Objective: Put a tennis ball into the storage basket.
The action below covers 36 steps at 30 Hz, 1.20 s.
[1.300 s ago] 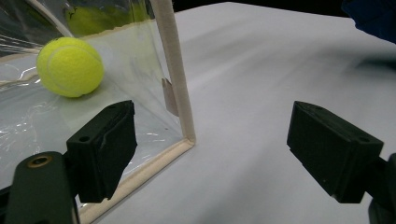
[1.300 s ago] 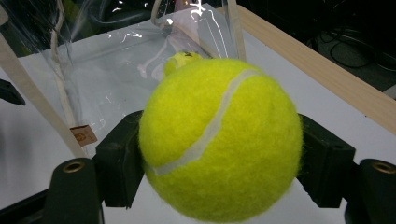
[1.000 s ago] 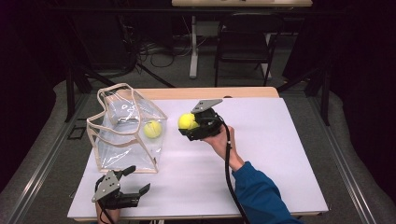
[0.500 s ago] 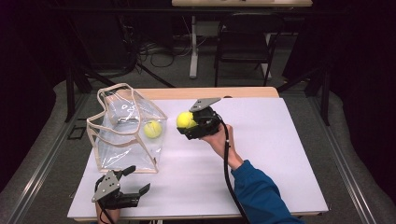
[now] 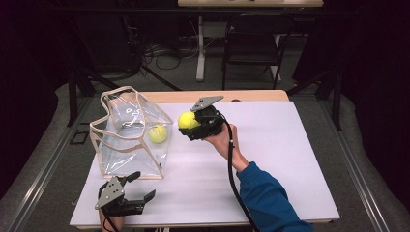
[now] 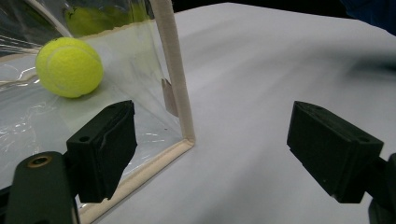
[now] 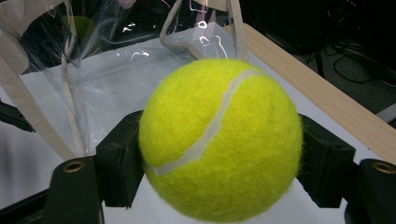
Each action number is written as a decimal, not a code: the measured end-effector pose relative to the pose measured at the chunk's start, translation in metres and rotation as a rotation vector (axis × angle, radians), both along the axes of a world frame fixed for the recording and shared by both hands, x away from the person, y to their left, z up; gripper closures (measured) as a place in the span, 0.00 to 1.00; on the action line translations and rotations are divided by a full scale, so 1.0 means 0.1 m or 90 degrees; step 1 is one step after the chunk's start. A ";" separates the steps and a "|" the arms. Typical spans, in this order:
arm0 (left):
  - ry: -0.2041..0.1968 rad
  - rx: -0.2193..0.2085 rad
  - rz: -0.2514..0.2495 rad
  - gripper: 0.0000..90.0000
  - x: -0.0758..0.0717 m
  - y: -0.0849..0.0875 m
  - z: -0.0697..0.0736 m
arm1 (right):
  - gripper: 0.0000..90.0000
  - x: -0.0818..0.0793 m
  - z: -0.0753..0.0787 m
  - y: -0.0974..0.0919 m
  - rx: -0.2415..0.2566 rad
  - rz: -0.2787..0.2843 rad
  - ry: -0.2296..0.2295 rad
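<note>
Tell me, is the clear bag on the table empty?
No, a tennis ball already lies inside the clear bag, seen through its see-through wall in the high view.

The clear bag (image 5: 130, 137) with 1 tennis ball (image 5: 157, 133) inside blocks the table (image 5: 290, 159) at 9 o'clock; from 12 to 5 o'clock the white surface lies open.

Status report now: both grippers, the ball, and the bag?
Right gripper shut on tennis ball, beside clear bag. Left gripper open, empty. Second ball inside bag.
</note>
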State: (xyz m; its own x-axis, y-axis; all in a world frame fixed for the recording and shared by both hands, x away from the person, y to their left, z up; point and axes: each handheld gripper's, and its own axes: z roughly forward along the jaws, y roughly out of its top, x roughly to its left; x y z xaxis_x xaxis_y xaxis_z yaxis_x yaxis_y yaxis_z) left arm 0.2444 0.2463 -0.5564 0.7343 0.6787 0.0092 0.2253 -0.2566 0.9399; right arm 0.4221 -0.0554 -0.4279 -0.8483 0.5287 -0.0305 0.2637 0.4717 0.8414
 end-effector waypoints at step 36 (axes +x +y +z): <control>0.003 -0.004 0.000 0.18 0.00 0.00 0.00 | 0.29 0.08 0.22 0.28 -0.017 0.023 -0.017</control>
State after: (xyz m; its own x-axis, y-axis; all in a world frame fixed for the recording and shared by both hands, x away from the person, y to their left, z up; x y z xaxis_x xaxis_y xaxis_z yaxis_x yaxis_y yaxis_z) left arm 0.2444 0.2461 -0.5565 0.7340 0.6791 0.0011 0.2300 -0.2501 0.9405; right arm 0.4304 -0.0275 -0.4061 -0.8655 0.4964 -0.0673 0.2234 0.5026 0.8352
